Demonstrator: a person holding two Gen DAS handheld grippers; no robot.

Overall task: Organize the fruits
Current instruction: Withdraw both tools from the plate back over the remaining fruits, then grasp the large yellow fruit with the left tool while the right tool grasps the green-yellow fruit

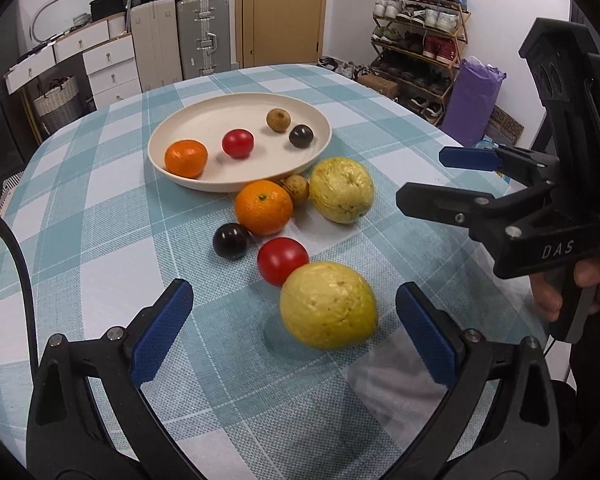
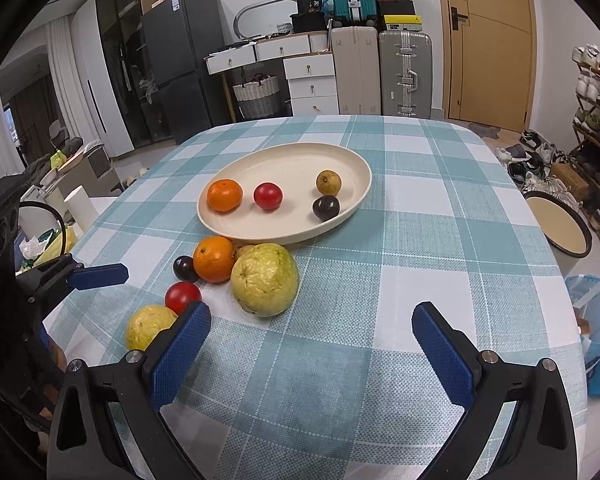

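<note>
While left gripper (image 1: 294, 334) hangs wide open over near guava (image 1: 328, 305), centre it first: fruit sits toward right pad. Close slow around widest part, lift, carry to plate (image 1: 204, 116) at 11 o'clock. Right gripper (image 2: 312, 354) open too, holds nothing.

Two low wrist views, shared plate (image 1: 188, 178)

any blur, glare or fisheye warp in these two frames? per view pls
Left wrist view: strong barrel warp with black vignette corners; the nearest guava is slightly motion-smeared with a soft shadow on its left; mild sheen on the red fruit. Right wrist view: same warp bending the door and table edge; fruit sharp, light even, no harsh glare on the plate.
</note>
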